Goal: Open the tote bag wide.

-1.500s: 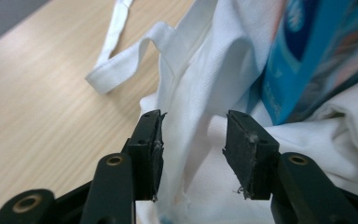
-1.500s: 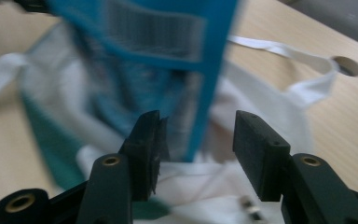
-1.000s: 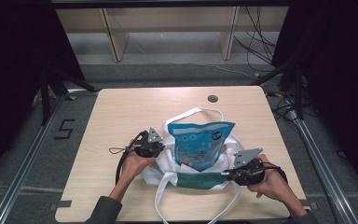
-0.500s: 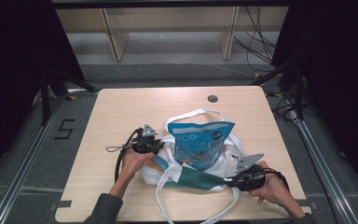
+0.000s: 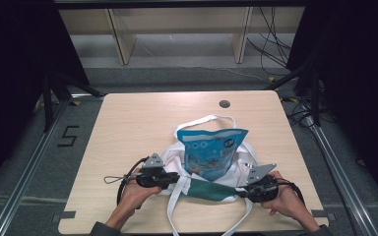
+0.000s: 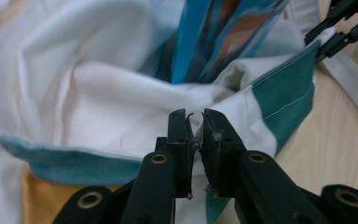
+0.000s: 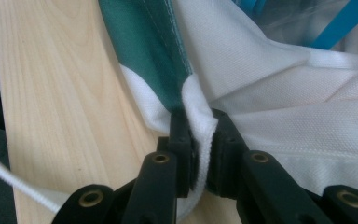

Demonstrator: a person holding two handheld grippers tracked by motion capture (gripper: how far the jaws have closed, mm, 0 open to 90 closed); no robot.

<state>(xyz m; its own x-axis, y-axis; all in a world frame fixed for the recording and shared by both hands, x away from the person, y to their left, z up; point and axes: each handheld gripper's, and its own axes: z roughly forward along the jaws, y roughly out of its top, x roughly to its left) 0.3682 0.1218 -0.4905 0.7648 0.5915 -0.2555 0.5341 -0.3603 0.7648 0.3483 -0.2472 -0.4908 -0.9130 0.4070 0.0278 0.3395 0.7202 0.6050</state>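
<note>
A white cloth tote bag (image 5: pixel 169 155) with a green rim band (image 5: pixel 210 190) lies on the wooden table (image 5: pixel 128 128). A blue snack pouch (image 5: pixel 211 150) stands upright in its mouth. My left gripper (image 5: pixel 179 180) is shut on the bag's rim at the left; in the left gripper view white cloth (image 6: pixel 121 102) is pinched where that gripper (image 6: pixel 195 133) closes, and the pouch (image 6: pixel 214 37) rises behind. At the rim's right end, my right gripper (image 5: pixel 240 191) is shut on a white fold (image 7: pixel 199 122) beside the green band (image 7: pixel 154 46). The rim is stretched between the two.
One white handle (image 5: pixel 204 119) loops toward the far side, and the other (image 5: pixel 173 212) hangs over the near table edge. A dark round hole (image 5: pixel 224 103) sits near the far edge. Shelving and cables stand beyond the table. The right gripper (image 6: pixel 340 25) appears in the left gripper view's top right corner.
Both grippers have drawn back toward the near table edge, the left one more, holding the bag's rim. The bag and pouch have come along slightly.
</note>
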